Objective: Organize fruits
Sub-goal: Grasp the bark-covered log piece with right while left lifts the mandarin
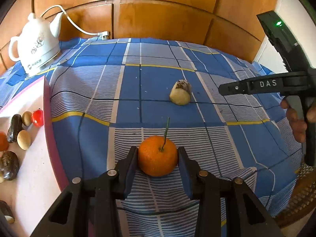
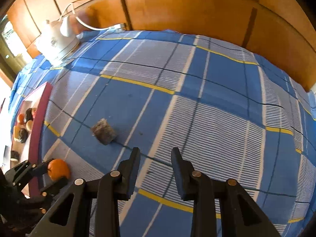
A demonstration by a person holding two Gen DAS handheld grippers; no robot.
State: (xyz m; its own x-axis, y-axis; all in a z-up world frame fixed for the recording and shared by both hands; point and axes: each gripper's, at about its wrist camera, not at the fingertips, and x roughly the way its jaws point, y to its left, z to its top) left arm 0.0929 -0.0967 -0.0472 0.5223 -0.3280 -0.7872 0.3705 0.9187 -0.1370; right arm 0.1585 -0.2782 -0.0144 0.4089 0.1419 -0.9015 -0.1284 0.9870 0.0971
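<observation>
Pink-rimmed tray point(image 1: 46, 106) far left of the tangerine point(image 1: 157, 156), fruits already inside. Left gripper point(image 1: 158, 154) fingers clamped on the tangerine, just above the checked cloth point(image 1: 158, 79), stem up. Next: probably carry leftward into tray. Right gripper point(image 2: 156, 154) narrowly parted, empty.

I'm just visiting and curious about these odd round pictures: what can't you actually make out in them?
- Tray, left wrist view: its left part runs off the picture's edge, so the fruit count stays unknown.
- Kettle print: too small to read.
- Pale cut piece: blurred grey in the right wrist view; its kind is unclear.
- Orange: its underside is hidden between the left gripper fingers.
- Right gripper: nothing lies between its fingers.
</observation>
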